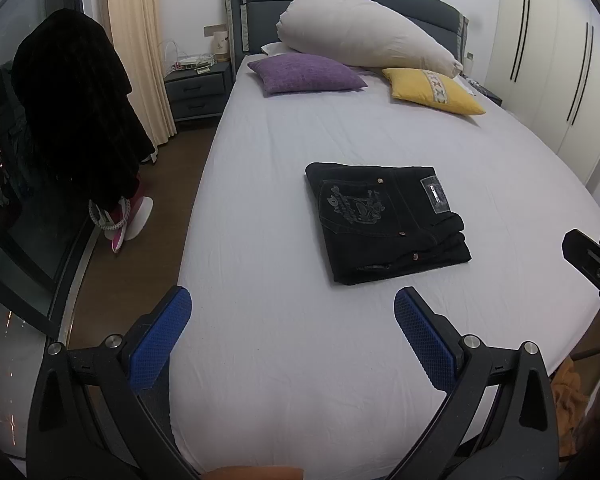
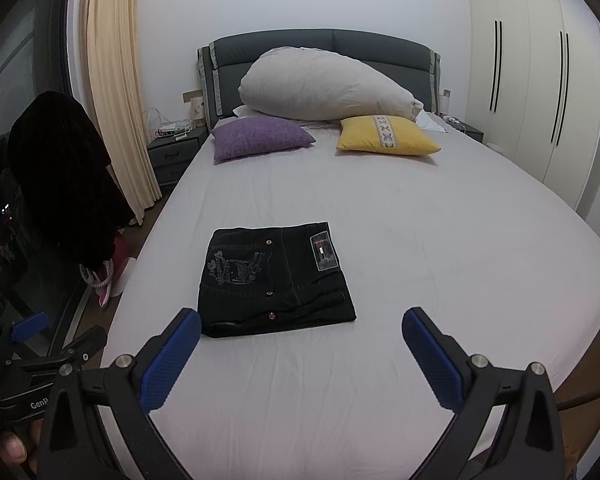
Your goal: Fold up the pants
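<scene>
Black jeans [image 1: 384,220] [image 2: 274,280] lie folded into a compact rectangle on the white bed sheet [image 1: 300,360] [image 2: 420,240], back pocket embroidery and waist label facing up. My left gripper [image 1: 292,312] is open, hovering above the sheet short of the jeans, with nothing between its blue pads. My right gripper [image 2: 302,328] is open too, held just in front of the jeans' near edge and empty. In the left wrist view the right gripper's tip [image 1: 592,256] shows at the right edge. The left gripper's body [image 2: 32,368] shows at the lower left of the right wrist view.
A purple cushion [image 1: 304,74] [image 2: 260,136], a yellow cushion [image 1: 434,90] [image 2: 386,136] and a large beige pillow [image 1: 364,36] [image 2: 324,88] sit by the headboard. A nightstand [image 1: 198,90] and dark hanging clothes [image 1: 76,112] stand left of the bed; a wardrobe [image 2: 532,92] stands right.
</scene>
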`<state>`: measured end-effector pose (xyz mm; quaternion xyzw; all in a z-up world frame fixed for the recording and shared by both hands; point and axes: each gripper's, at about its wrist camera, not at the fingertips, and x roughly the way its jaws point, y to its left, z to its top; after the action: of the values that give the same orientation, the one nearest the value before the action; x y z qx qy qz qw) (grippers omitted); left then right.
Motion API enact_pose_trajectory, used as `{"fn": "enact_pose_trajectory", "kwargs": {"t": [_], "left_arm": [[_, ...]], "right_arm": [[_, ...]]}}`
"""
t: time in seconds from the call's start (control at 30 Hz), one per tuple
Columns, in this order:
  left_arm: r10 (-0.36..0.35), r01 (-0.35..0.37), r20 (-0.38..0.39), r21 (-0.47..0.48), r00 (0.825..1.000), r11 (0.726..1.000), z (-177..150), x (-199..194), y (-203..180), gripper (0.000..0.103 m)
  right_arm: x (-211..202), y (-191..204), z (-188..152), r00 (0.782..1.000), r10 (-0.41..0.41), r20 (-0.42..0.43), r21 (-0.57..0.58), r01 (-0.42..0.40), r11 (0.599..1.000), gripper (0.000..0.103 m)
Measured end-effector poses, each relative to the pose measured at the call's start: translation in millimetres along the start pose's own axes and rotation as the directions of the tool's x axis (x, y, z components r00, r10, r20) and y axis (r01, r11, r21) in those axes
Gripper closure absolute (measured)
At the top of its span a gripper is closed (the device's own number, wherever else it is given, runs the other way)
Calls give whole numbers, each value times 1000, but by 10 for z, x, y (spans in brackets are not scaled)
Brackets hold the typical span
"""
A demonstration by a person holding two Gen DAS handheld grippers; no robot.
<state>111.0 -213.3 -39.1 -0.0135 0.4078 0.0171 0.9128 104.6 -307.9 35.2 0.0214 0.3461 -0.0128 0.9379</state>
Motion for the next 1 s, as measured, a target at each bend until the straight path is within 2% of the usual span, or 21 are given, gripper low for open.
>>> {"fn": "enact_pose_trajectory", "kwargs": {"t": [1.0], "left_arm": [[-2, 2, -8, 0, 1000, 1000, -66, 25, 7, 0]], "right_arm": [[-28, -36, -45, 1000, 4, -6, -3, -4, 1000, 0]]}}
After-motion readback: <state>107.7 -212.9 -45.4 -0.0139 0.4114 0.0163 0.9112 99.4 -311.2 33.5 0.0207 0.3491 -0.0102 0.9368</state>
